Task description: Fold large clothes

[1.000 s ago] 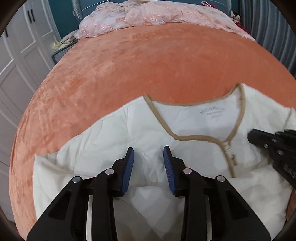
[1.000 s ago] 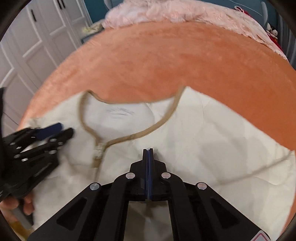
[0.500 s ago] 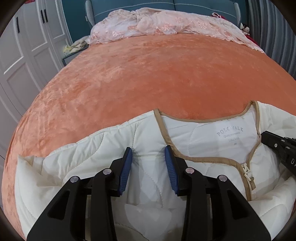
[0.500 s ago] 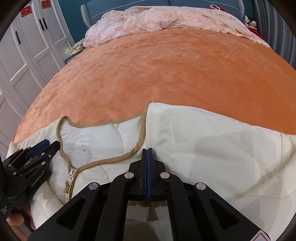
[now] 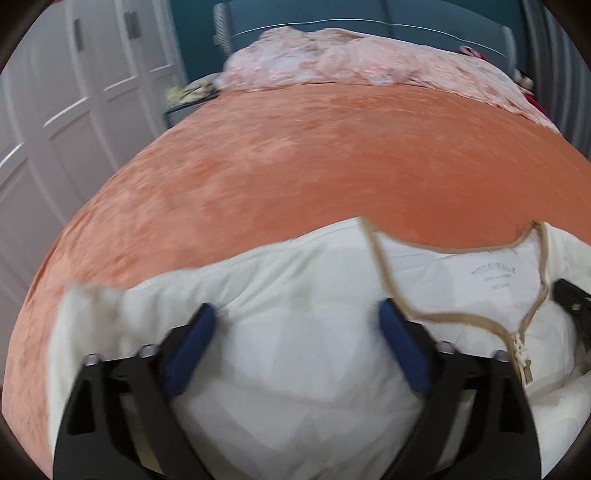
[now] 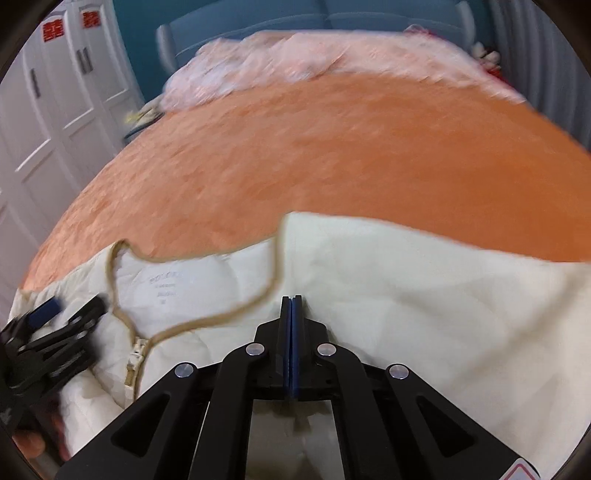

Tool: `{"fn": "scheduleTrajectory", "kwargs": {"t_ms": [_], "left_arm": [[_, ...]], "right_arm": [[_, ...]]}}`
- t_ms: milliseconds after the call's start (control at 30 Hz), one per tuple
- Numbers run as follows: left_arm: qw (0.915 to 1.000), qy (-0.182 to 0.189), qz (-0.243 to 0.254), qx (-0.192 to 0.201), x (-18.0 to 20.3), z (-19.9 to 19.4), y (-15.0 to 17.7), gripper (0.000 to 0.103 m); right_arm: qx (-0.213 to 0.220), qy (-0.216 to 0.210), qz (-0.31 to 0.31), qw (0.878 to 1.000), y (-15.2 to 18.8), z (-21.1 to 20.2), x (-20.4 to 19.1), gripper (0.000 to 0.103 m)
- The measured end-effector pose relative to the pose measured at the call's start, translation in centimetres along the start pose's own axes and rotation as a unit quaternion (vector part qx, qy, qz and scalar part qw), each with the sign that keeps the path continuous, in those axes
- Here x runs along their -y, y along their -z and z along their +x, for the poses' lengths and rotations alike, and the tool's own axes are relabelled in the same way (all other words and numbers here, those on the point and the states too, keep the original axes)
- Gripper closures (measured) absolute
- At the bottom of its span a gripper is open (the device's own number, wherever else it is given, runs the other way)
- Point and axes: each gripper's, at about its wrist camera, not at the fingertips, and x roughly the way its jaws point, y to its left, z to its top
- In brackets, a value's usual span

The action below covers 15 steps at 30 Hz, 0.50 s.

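Left claw [image 5: 295, 332] opening over jacket [image 5: 295, 369] left of my collar [image 5: 443, 251]; right claw [image 6: 291, 301] pinches jacket beyond it.

A home bedroom is showing here: a wide bed [image 6: 369, 155] under an orange plush blanket is filling the view, with a teal padded headboard [image 6: 295, 26] rising behind it, a pink lace cover [image 5: 369, 62] lying bunched against that headboard, and white panelled wardrobe doors [image 6: 55, 110] standing beside the bed.
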Motion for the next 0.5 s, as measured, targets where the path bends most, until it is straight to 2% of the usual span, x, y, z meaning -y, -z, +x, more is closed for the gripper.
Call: {"fn": "scheduleTrajectory", "kwargs": {"t_ms": [33,67,133,200,233,300,367,433,500], "left_arm": [[0.9999,-0.004,-0.011,-0.003,-0.8,-0.8,0.2,0.011],[0.9997,-0.004,-0.023,-0.007,-1.7,-1.7,0.5,0.011],[0.9983,0.029,-0.049,-0.008,-4.3,-4.6,1.7,0.011],[0.9974,0.051,-0.051,-0.004,-6.8,-8.4,3.7,0.011],[0.9971,0.060,-0.046,-0.009,-7.8,-10.0,4.8,0.011],[0.9943,0.093,-0.039,-0.033,-10.5,-13.3,7.7,0.010],[0.9889,0.121,-0.043,-0.073,-13.5,-16.4,11.5,0.010],[0.9846,0.132,-0.054,-0.102,-15.7,-18.6,14.6,0.010],[0.9782,0.139,-0.078,-0.133,-18.1,-20.8,18.2,0.010]], "right_arm": [[0.029,0.029,0.019,0.999,0.2,-2.3,0.8,0.097],[0.045,0.035,0.039,0.998,0.5,-4.0,1.5,0.090],[0.064,-0.007,0.081,0.995,1.9,-9.0,4.1,0.090],[0.056,-0.018,0.074,0.996,3.8,-12.8,5.9,0.089],[0.046,-0.022,0.062,0.997,5.6,-15.9,7.5,0.086],[0.024,-0.027,0.049,0.998,8.7,-20.2,9.9,0.073],[-0.009,-0.024,0.052,0.998,12.1,-24.0,12.3,0.053],[-0.051,-0.023,0.064,0.996,16.1,-27.4,14.6,0.047],[-0.088,-0.025,0.082,0.992,19.7,-29.8,16.5,0.046]]}}
